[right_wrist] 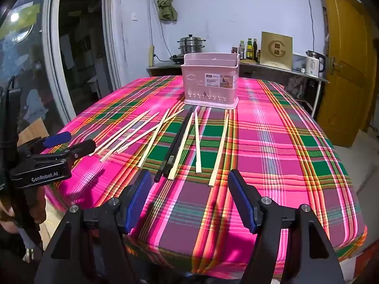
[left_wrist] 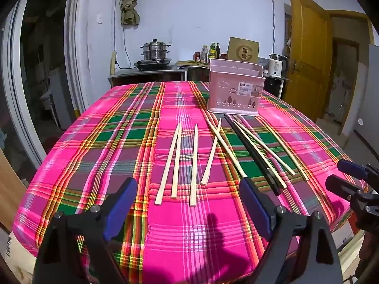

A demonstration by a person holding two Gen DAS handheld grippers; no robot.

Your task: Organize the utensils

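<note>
Left wrist view: the left gripper (left_wrist: 189, 203) sits low at the bottom of the frame, level over the near edge of the table (left_wrist: 78, 146), its jaws wide apart and holding nothing. Pale wooden chopsticks (left_wrist: 176, 161) lie loose on the plaid tablecloth at centre frame, fanned toward the camera; two of them cross right of centre. A pair of black chopsticks (left_wrist: 254, 153) lies among them, right of centre. The pink utensil basket (left_wrist: 235, 87) stands upright beyond them, upper centre-right. The right gripper (left_wrist: 350, 179) enters at the right edge; whether its jaws are parted cannot be told from here.

Right wrist view: the right gripper (right_wrist: 189, 198) is likewise low and level at bottom centre, jaws well apart and empty. One wooden chopstick (right_wrist: 219, 151) ends just ahead of the gap. The black pair (right_wrist: 176, 144) lies centre frame, the basket (right_wrist: 209, 82) upper centre. The left gripper (right_wrist: 68, 144) is seen side-on at the left edge, over the table corner.
</note>
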